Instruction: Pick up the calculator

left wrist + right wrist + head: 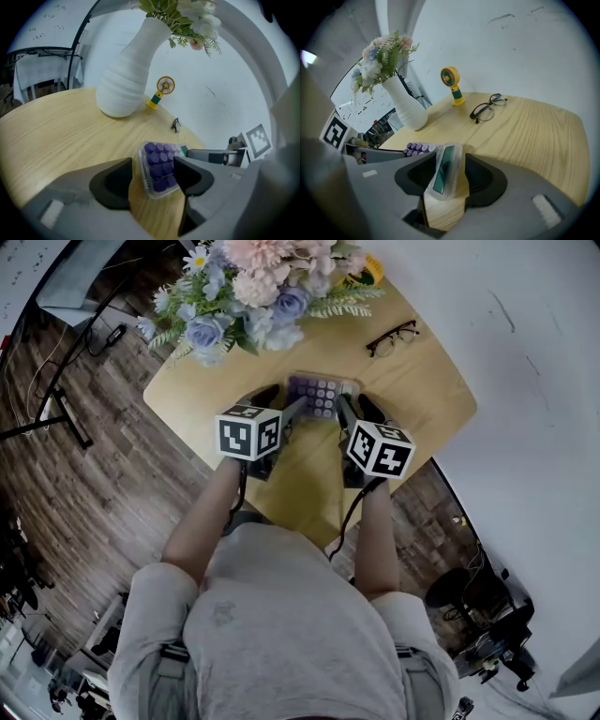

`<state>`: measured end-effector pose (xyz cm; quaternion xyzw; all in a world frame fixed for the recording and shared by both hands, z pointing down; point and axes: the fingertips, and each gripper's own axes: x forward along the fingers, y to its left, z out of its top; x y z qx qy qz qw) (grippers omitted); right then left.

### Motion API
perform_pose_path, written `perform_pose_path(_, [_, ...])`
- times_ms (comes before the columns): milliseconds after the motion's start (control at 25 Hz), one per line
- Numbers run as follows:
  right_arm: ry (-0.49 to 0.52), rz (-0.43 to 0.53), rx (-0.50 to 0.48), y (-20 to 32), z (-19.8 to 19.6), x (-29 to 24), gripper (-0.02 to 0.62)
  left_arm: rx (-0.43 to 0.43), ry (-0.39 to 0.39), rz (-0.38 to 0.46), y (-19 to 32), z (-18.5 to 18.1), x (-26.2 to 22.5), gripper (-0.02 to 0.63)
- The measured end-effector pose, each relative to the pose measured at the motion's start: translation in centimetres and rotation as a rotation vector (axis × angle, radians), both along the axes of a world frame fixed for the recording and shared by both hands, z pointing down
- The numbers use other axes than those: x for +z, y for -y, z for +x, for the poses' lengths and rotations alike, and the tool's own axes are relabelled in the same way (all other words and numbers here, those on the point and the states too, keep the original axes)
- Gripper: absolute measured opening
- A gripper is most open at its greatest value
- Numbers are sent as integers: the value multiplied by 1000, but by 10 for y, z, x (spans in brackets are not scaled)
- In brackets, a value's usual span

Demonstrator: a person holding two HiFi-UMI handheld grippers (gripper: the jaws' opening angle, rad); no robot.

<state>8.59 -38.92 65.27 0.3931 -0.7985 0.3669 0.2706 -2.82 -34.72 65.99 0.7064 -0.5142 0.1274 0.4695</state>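
Observation:
The calculator (319,395), a clear case with purple keys, lies on the round wooden table (412,390) just in front of the flower vase. My left gripper (286,407) is at its left end and my right gripper (358,411) at its right end. In the left gripper view the keypad end of the calculator (159,166) sits between the open jaws of the left gripper (152,180), with a gap on the left side. In the right gripper view the display end of the calculator (443,171) lies between the spread jaws of the right gripper (452,180), and the pads are not pressing on it.
A white vase of flowers (253,287) stands right behind the calculator. Black glasses (392,337) lie to the right of it, and a small yellow fan (367,270) stands at the table's far edge. The table's near edge is close to the person's body.

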Motion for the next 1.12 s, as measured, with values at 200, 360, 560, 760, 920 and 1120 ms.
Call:
perform_pose_path(200, [24,-24,-10,-1,-4,6,207,-3,-9,-3,1,0,1,281])
perform_pose_path(360, [35,-31,-9,-1,-3,6,207,18,-34,-3,2,8,-1,287])
perform_pose_path(560, [58,-39,-13,-3,-7,6,182,27,-13,6,5,15,-1,311])
perform_pose_path(760, [58,-36,-11,-5,-7,5,179,27,-10,2,4,16,-2,311])
perform_pose_path(920, [38,-6,-26,-7,-7,0,175,22,3,16,0,16,-7,311])
perform_pose_path(1120, [18,50,-29,-9,-4,-11,178,53,32,45,-4,19,-17,311])
